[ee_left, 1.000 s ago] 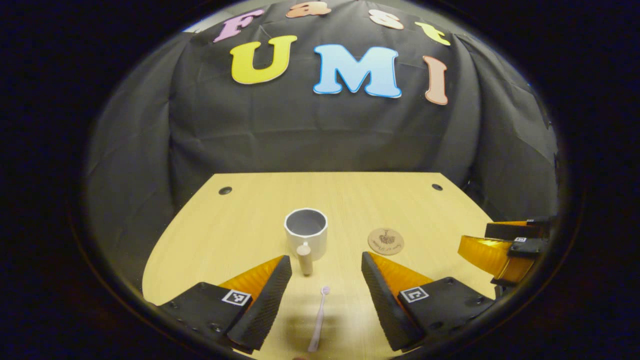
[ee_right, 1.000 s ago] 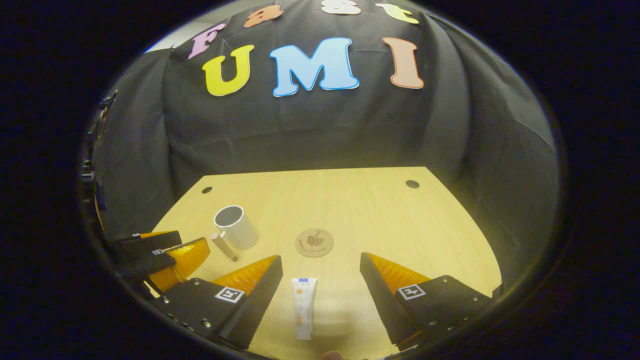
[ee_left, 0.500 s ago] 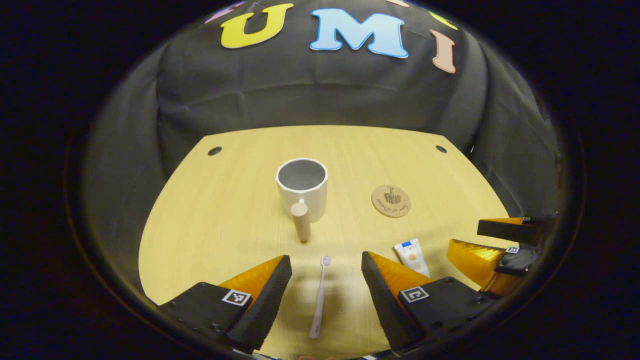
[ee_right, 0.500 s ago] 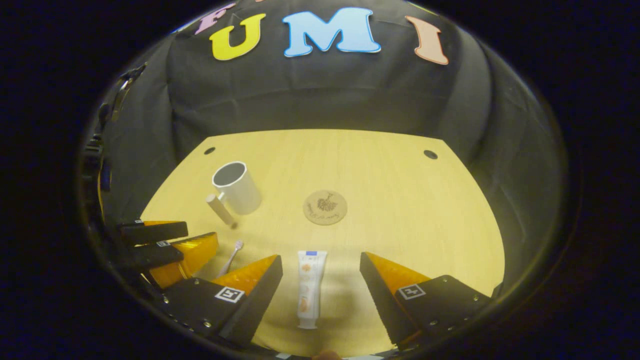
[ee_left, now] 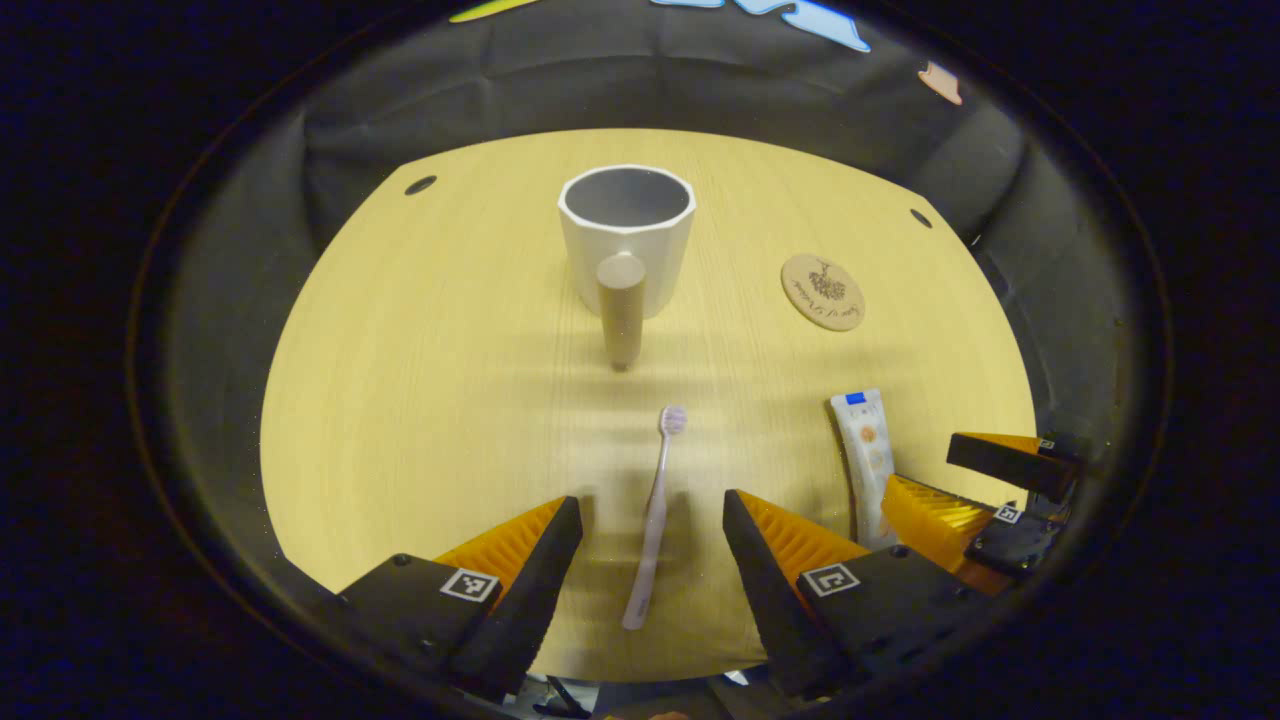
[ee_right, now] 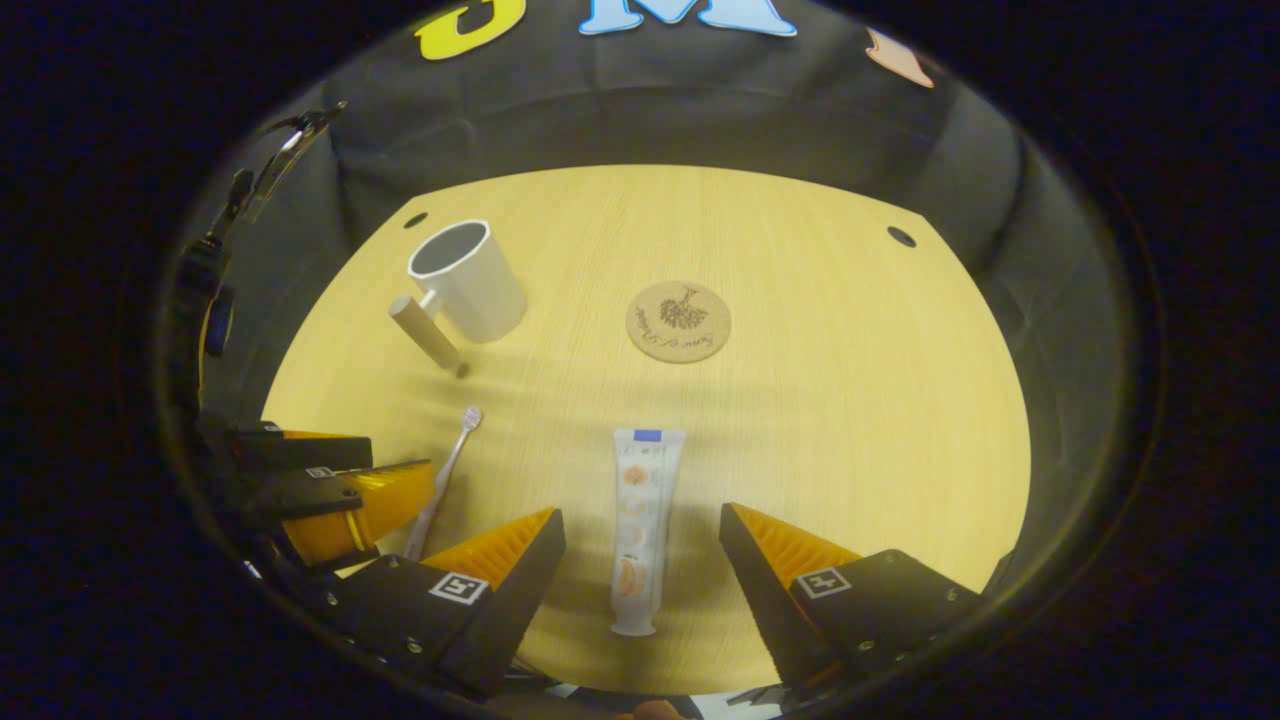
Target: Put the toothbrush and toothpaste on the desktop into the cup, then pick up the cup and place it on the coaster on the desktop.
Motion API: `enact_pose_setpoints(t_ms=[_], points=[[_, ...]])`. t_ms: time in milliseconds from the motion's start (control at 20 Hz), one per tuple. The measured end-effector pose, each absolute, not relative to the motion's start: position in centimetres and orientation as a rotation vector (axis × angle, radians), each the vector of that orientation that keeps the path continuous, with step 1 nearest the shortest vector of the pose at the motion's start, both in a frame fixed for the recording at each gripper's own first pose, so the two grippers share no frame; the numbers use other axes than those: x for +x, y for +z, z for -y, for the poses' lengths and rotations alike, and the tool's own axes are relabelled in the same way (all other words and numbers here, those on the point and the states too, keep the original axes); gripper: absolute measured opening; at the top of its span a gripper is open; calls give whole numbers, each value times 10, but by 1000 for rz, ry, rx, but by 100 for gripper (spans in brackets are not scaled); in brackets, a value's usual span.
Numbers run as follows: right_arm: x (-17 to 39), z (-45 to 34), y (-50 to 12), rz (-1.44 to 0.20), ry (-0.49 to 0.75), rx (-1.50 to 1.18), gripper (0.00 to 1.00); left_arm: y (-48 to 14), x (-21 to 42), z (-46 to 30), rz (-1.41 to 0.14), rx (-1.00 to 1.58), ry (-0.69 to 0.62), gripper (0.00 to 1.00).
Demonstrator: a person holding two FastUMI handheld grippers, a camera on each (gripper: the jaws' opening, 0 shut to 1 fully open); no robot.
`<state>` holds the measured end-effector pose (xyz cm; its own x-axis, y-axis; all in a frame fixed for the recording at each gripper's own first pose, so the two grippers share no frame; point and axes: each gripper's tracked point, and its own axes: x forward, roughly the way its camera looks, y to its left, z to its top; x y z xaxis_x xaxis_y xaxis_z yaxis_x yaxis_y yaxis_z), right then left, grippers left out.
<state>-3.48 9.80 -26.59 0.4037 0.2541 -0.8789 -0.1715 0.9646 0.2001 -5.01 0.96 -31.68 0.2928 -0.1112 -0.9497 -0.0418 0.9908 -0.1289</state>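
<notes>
the left gripper hangs spread wide over the desk, the toothbrush lying between its fingers, the cup straight ahead. the right gripper is spread around the toothpaste, the coaster ahead of it.

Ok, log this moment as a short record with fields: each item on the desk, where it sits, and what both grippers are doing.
cup: white faceted mug with wooden peg handle, upright, empty
toothbrush: pale pink toothbrush flat on the wooden desktop, between the left gripper fingers
toothpaste: white tube flat, between the right gripper fingers
coaster: round cork coaster, bare
grippers: both open, holding nothing
</notes>
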Motion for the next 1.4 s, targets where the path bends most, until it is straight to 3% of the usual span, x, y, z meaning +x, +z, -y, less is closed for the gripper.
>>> enact_pose_setpoints(t_ms=[150, 250, 300, 400, 450, 600, 650, 800, 900, 950, 1000, 1050, 1100, 1150, 1200, 1300, 1400], points=[[-40, -102, -278, -1197, 274, 90, 95, -327, -58, -10, -1340, -138, -57, 100], [-45, -105, -285, -1242, 277, 91, 95, -332, -63, -11, -1375, -117, -72, 87], [-48, -106, -288, -1260, 280, 87, 95, -334, -66, -12, -1390, -109, -76, 87], [-53, -109, -293, -1289, 288, 81, 95, -339, -72, -12, -1419, -94, -85, 100], [-53, -111, -295, -1301, 292, 81, 95, -341, -75, -11, -1434, -84, -90, 87], [-57, -113, -302, -1328, 295, 84, 95, -349, -82, -11, -1462, -51, -104, 94], [-57, -113, -303, -1334, 293, 84, 95, -351, -85, -8, -1473, -53, -109, 89], [-57, -111, -307, -1343, 286, 83, 95, -360, -90, -8, -1498, -49, -109, 87], [-57, -112, -310, -1356, 288, 96, 94, -362, -91, -15, -1504, -18, -90, 77], [-57, -113, -311, -1363, 287, 105, 94, -361, -89, -17, -1503, -12, -90, 81], [-58, -114, -313, -1367, 282, 116, 93, -362, -90, -16, -1502, -12, -89, 75], [-59, -117, -313, -1374, 289, 134, 83, -362, -90, -17, -1502, -7, -95, 69], [-60, -116, -314, -1377, 286, 132, 82, -363, -89, -16, -1494, 1, -100, 64], [-57, -115, -314, -1363, 281, 127, 84, -362, -89, -15, -1495, 2, -99, 49], [-57, -115, -314, -1359, 284, 126, 77, -361, -89, -15, -1487, 9, -103, 46], [-56, -106, -317, -1350, 265, 95, 75, -361, -89, -11, -1483, -10, -86, 40], [-56, -105, -319, -1355, 257, 96, 43, -361, -89, -10, -1479, -8, -80, 31]])
